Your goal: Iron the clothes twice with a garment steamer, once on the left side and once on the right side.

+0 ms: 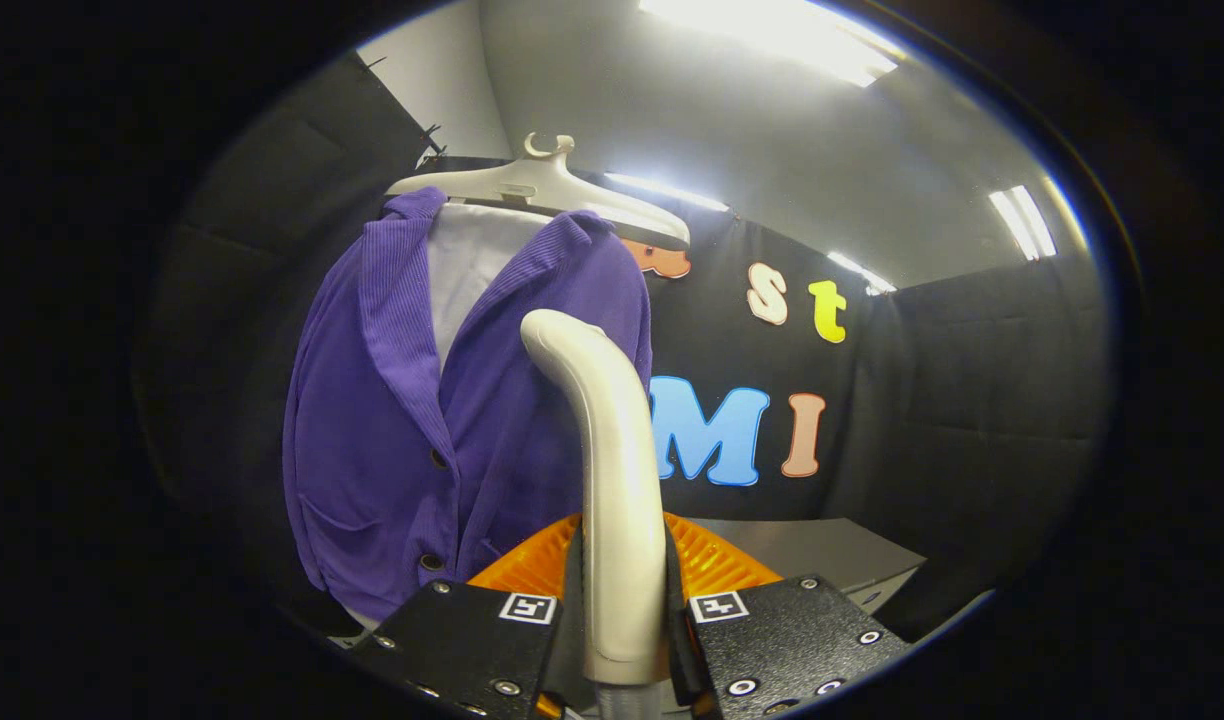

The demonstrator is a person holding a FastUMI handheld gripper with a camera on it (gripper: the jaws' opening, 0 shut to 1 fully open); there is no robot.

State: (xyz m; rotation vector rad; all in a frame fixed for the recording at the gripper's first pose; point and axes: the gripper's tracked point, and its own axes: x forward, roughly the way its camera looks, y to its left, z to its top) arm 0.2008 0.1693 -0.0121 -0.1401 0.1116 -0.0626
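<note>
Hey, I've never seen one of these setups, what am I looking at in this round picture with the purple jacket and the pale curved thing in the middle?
The picture comes from a fisheye camera riding on a hand-held gripper, looking forward along its two fingers. Those fingers are closed on the garment steamer, the pale curved piece rising between them. Its head bends toward the purple jacket, which hangs just ahead on a pale hanger over a white lining or shirt. Whether the head touches the cloth I cannot tell. Beyond the fingers, beside the jacket, stands a grey surface against the booth's black wall.

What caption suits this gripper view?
Gripper shut on the garment steamer, its head raised toward the purple jacket on a hanger.
</note>
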